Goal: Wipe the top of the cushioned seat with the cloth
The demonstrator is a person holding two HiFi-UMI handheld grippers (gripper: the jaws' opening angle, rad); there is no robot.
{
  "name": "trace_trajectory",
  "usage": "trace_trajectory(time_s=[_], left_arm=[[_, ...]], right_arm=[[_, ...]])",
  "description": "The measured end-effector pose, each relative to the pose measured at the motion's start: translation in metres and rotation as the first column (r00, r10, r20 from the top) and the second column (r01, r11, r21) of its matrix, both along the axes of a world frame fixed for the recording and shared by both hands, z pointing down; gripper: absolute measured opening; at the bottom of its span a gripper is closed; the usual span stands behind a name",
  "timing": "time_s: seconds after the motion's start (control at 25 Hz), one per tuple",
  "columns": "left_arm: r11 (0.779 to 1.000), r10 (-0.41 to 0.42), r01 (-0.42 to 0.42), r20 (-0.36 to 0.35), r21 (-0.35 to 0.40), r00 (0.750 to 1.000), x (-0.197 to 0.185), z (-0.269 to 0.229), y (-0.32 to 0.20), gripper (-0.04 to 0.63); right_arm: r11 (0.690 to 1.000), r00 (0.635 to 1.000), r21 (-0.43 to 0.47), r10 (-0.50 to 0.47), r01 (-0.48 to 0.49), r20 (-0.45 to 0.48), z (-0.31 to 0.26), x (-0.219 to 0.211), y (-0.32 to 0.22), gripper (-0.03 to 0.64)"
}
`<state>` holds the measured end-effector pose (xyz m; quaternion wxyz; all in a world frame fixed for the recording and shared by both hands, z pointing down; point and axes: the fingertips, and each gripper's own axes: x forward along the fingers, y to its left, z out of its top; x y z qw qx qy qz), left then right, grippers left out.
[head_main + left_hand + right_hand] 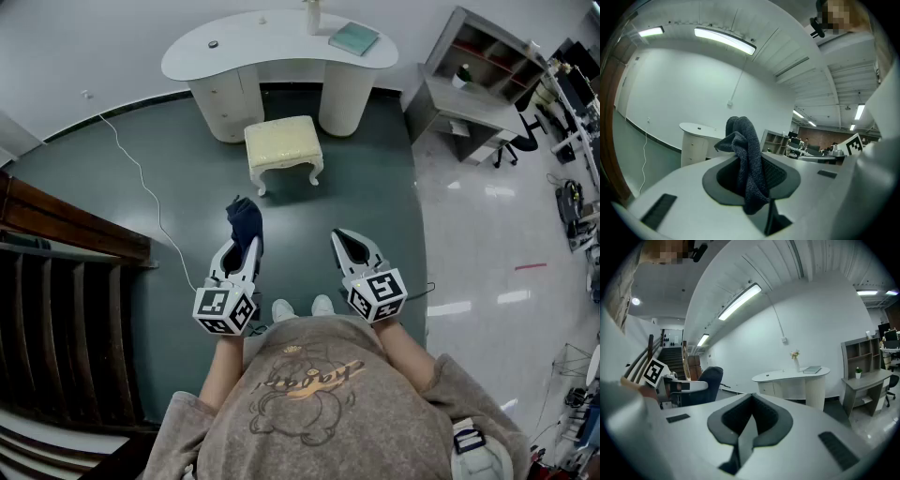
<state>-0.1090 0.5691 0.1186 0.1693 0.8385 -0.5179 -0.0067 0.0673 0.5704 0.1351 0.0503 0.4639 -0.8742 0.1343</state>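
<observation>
Well off to the left of the cushioned seat (282,142), a dark wooden staircase (56,309) runs out past the head view's edge, so its ends are cut off. Nearer the seat, a thin white cable (141,173) trails across the dark floor (375,178). On the person's side of the seat, a little to its left and well apart from it, the left tongs (247,246) are clamped on the dark blue cloth (245,219). The cloth bunches up above the tips and hangs down between them, and the jaws hide its pinched part. The cream-topped seat stands just in front of the white table (272,47), where a vase (312,13) is cut off by the top edge. Slightly right of the seat, again on the person's side, the right tongs (343,240) hover with jaws pressed together, gripping nothing. Far to the right of the seat, grey shelves (487,52) hold items too small to make out.
</observation>
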Motion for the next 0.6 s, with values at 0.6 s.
trace_trajectory(time_s=[0.6], left_arm=[[0.998,0.058,-0.058,-0.006,0.007,0.998,-0.032,0.009,-0.008,0.100]], right_arm=[[0.998,0.998,0.028,0.057,-0.056,-0.032,0.010,-0.034,-0.001,0.003]])
